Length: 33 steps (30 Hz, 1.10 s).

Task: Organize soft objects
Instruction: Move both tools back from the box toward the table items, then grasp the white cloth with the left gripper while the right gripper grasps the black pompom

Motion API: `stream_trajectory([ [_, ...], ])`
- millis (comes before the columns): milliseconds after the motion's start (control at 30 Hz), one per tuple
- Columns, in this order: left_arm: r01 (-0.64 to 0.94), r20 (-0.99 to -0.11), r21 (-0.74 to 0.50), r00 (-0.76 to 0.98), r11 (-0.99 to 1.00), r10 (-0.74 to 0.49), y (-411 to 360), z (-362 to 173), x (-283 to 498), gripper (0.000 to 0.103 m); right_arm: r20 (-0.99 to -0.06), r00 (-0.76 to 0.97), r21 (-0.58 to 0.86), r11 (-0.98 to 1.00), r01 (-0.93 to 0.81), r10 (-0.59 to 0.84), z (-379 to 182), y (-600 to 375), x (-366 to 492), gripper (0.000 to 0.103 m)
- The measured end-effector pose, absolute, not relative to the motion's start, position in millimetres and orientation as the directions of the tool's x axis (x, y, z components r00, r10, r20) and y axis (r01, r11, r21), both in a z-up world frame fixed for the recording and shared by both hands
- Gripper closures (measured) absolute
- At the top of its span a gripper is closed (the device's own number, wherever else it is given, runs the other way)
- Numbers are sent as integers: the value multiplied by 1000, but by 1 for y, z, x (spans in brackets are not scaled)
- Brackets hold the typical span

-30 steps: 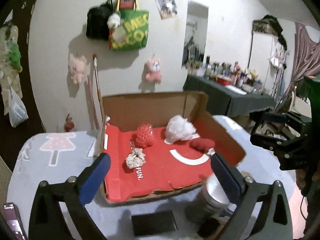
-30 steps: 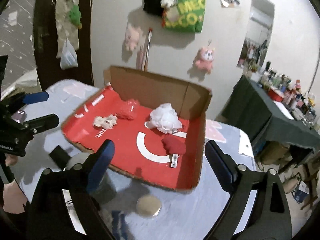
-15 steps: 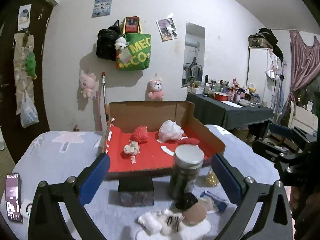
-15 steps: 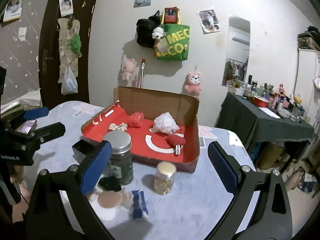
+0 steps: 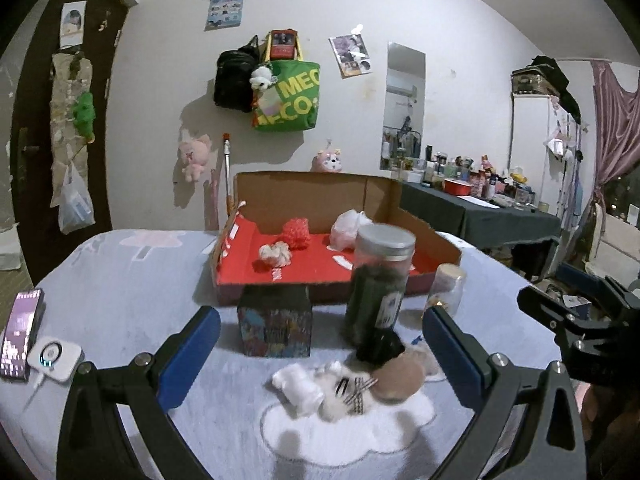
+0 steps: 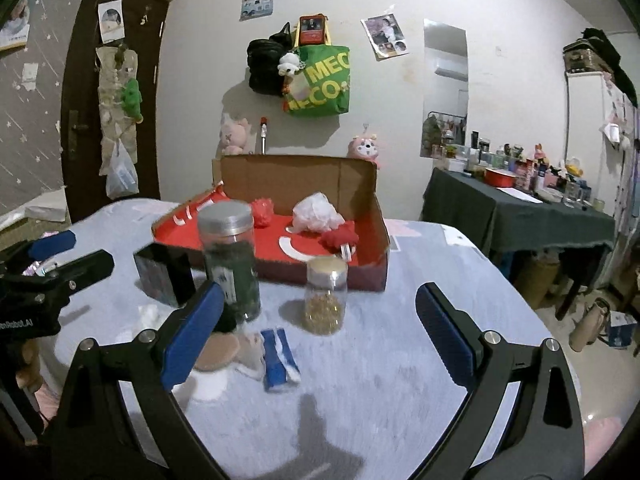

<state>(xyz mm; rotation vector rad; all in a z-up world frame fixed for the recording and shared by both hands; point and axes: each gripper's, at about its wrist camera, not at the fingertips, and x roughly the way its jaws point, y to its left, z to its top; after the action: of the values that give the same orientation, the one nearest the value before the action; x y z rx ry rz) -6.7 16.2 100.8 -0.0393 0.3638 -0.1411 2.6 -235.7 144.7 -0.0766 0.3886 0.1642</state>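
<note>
On the grey tablecloth (image 5: 120, 292), both grippers, left (image 5: 320, 350) and right (image 6: 318, 326), are hovering wide open and empty over the loose heap of small fabric pieces (image 5: 352, 380), ideally descending straight and squeezing gently

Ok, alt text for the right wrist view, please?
The open right gripper hangs empty above the table, facing a red-lined cardboard box holding soft items. In front stand two jars, with a blue-white cloth nearer.

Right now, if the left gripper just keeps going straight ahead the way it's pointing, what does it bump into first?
Probably the pile of small soft items lying between the open left gripper fingers' line, then the dark-filled jar behind; depth is uncertain.
</note>
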Motion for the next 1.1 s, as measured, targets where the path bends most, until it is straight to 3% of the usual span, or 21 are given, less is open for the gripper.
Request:
stream_trajectory([
  [400, 115, -472, -70, 871, 991, -135, 17, 55, 3, 0, -509, 841, 25, 980, -198, 183, 92, -232, 17, 5],
  [767, 96, -561, -77, 819, 992, -123, 31, 43, 26, 1, -561, 782, 111, 961, -252, 270, 86, -223, 43, 5],
  [1100, 152, -654, -93, 736, 984, -176, 42, 38, 51, 14, -623, 658, 230, 903, -363, 423, 88, -198, 88, 5],
])
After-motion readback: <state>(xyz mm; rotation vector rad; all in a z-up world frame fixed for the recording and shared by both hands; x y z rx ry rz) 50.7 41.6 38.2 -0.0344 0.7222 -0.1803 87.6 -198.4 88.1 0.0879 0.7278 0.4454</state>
